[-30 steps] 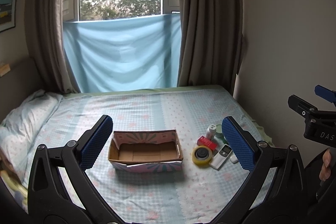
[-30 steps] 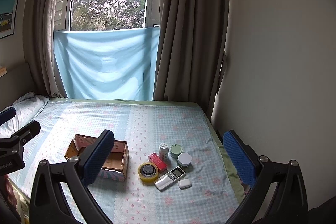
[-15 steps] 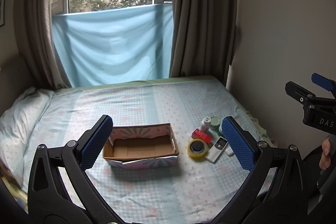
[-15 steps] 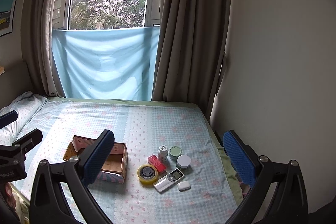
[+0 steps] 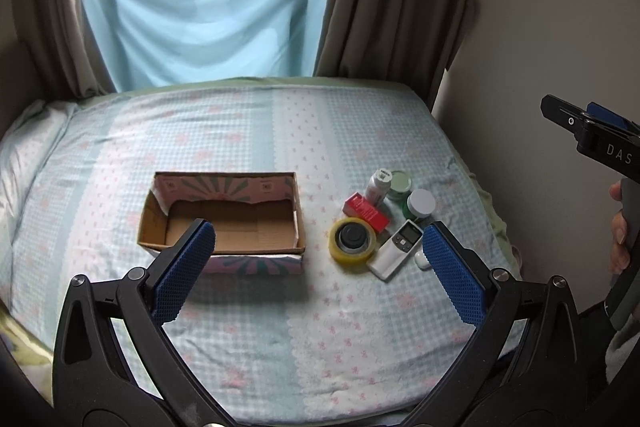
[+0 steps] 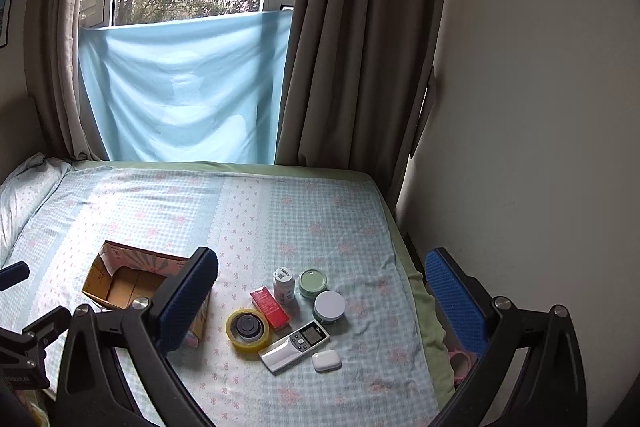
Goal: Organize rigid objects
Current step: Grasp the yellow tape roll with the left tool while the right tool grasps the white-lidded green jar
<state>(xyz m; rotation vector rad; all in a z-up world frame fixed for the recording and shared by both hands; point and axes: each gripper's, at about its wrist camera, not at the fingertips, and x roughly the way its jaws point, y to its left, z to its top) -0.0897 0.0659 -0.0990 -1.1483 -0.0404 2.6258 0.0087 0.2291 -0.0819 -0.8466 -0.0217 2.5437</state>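
An open, empty cardboard box (image 5: 224, 223) (image 6: 120, 281) sits on the bed. To its right lies a cluster: a yellow tape roll (image 5: 353, 239) (image 6: 248, 329), a red box (image 5: 367, 211) (image 6: 270, 307), a white bottle (image 5: 378, 187) (image 6: 283, 285), a green-lidded jar (image 5: 399, 183) (image 6: 313, 282), a white-lidded jar (image 5: 420, 205) (image 6: 329, 306), a white remote (image 5: 398, 245) (image 6: 295, 345) and a small white case (image 6: 326, 360). My left gripper (image 5: 318, 275) is open above the bed's near side. My right gripper (image 6: 320, 303) is open, above the cluster.
The bed (image 5: 248, 131) has a light blue patterned sheet, with a pillow (image 5: 24, 147) at the left. A wall (image 6: 520, 107) runs along the bed's right edge. Curtains (image 6: 352, 47) and a blue cloth (image 6: 184, 87) hang behind. A pink object (image 6: 460, 361) lies between bed and wall.
Both grippers have moved forward and tilted down toward the bed; the box and the cluster look nearer and lower in view. Both stay open.
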